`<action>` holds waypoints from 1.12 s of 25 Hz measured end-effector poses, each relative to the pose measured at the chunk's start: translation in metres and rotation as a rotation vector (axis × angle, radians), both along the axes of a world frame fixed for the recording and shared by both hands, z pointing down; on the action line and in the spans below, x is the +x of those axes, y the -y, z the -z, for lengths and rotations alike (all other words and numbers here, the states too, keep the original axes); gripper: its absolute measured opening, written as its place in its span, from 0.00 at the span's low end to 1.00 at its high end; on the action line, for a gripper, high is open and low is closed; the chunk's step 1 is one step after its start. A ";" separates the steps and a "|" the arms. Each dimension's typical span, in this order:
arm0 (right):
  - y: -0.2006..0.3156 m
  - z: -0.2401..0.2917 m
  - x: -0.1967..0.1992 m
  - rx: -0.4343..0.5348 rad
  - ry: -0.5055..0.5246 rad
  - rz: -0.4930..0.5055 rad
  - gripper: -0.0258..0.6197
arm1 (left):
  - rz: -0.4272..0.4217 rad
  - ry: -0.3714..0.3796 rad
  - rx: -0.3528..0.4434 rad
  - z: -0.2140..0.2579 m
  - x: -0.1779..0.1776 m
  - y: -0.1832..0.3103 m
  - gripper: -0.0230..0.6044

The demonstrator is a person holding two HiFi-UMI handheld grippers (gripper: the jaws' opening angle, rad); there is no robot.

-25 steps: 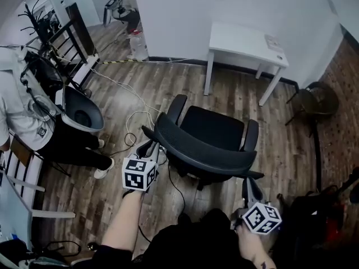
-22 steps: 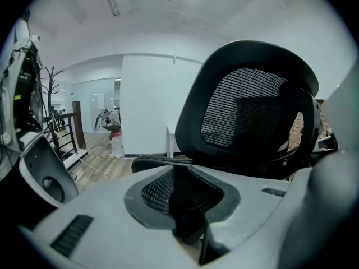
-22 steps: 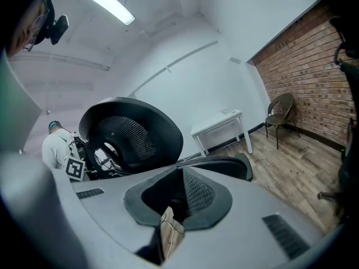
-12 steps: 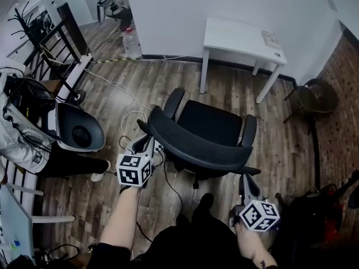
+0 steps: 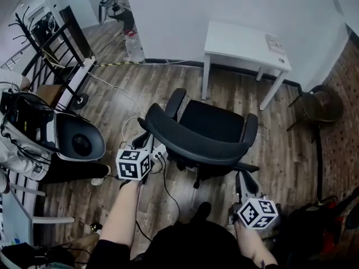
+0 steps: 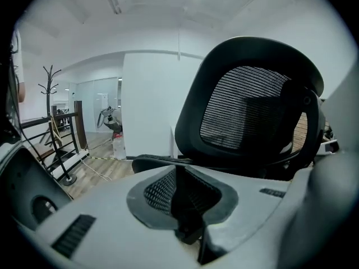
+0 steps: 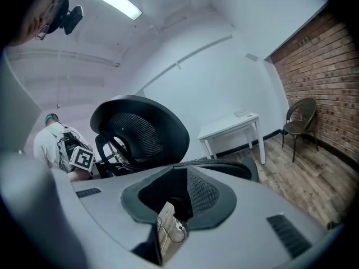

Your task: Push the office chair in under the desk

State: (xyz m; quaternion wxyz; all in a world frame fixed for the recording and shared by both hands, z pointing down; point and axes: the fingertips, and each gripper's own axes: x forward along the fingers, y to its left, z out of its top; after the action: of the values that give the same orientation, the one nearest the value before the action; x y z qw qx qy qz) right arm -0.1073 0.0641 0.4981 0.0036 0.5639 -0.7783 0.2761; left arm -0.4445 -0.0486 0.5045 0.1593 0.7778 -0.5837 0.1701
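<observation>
The black mesh office chair (image 5: 216, 125) stands mid-floor, its seat facing the white desk (image 5: 241, 41) and its curved backrest (image 5: 190, 142) facing me. My left gripper (image 5: 147, 145) is at the backrest's left end. Its jaws have just been closing and now stand nearly together, with nothing clearly between them (image 6: 179, 175). The backrest (image 6: 247, 116) looms just ahead. My right gripper (image 5: 243, 177) sits just behind the backrest's right end. Its jaws have just been opening; floor and a cable show through the gap (image 7: 179, 198). Whether either gripper touches the chair I cannot tell.
A seated person (image 5: 22, 139) and a round grey shell chair (image 5: 78, 139) are at the left, near a black rack (image 5: 61, 49). White cables (image 5: 129, 119) run over the wood floor beside the chair's base. A wicker chair (image 5: 314, 102) stands by the brick wall.
The chair has rolled a little closer to the desk and both grippers have moved forward with it. The seated person at the left has slipped back in the view.
</observation>
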 end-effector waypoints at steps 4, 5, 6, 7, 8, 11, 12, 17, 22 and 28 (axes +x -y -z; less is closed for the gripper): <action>0.042 0.008 0.025 0.019 -0.004 0.002 0.20 | 0.031 0.003 -0.016 0.006 0.013 0.041 0.09; 0.051 0.010 0.032 0.022 -0.019 0.006 0.22 | 0.034 0.001 -0.016 0.007 0.016 0.051 0.09; 0.060 0.011 0.038 0.029 -0.042 0.013 0.24 | 0.034 -0.002 -0.015 0.008 0.019 0.060 0.09; 0.066 0.012 0.042 0.039 -0.075 0.021 0.27 | 0.031 -0.005 -0.012 0.007 0.022 0.067 0.09; 0.070 0.013 0.046 0.056 -0.118 0.034 0.29 | 0.025 -0.008 -0.010 0.006 0.024 0.072 0.09; 0.080 0.018 0.041 0.123 -0.283 0.117 0.34 | 0.007 -0.014 -0.003 -0.001 0.028 0.084 0.09; 0.085 0.017 0.035 0.138 -0.338 0.159 0.35 | 0.003 -0.017 0.001 -0.003 0.028 0.089 0.09; 0.130 0.006 0.005 0.156 -0.617 0.315 0.39 | -0.014 -0.036 0.016 -0.003 0.029 0.125 0.09; 0.151 -0.010 -0.015 0.164 -0.843 0.407 0.38 | -0.058 -0.044 0.029 -0.006 0.033 0.142 0.09; 0.184 -0.017 -0.034 0.209 -1.149 0.532 0.29 | -0.114 -0.031 0.023 -0.004 0.039 0.173 0.09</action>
State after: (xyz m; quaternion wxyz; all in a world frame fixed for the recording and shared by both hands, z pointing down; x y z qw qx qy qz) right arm -0.1410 -0.1200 0.5146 0.4334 0.4069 -0.7885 -0.1577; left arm -0.4053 -0.2218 0.5085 0.1495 0.8140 -0.5379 0.1603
